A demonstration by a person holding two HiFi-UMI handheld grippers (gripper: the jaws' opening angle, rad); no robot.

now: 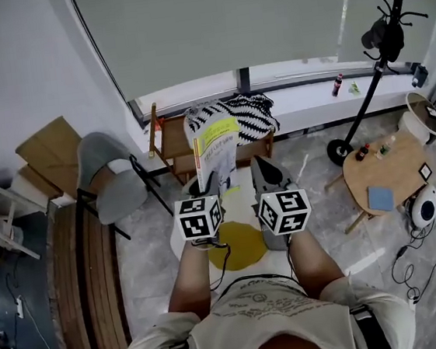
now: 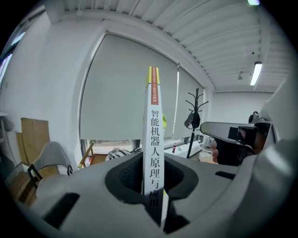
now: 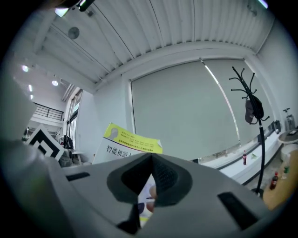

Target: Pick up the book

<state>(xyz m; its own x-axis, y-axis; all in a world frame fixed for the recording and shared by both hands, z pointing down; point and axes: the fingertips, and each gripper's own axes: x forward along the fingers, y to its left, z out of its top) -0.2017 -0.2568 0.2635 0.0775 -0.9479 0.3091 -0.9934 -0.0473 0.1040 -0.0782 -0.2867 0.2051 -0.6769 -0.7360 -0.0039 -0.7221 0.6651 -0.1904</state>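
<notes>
A white book [image 1: 216, 146] with a yellow top band stands upright in the air in front of me. My left gripper [image 1: 211, 184] is shut on its lower edge. In the left gripper view the book's spine [image 2: 153, 139] with black print rises straight up from between the jaws of that gripper [image 2: 153, 188]. My right gripper [image 1: 269, 173] hangs just right of the book, apart from it, its tips together. In the right gripper view the book's cover [image 3: 132, 143] shows to the left, beyond the closed right gripper [image 3: 150, 160], with nothing held.
A grey chair [image 1: 113, 182] stands at the left. Behind the book is a wooden rack with zebra-striped cloth [image 1: 246, 116]. A round wooden table [image 1: 382, 171] and a black coat stand [image 1: 384, 41] are at the right. A yellow round pad [image 1: 238, 246] lies below my hands.
</notes>
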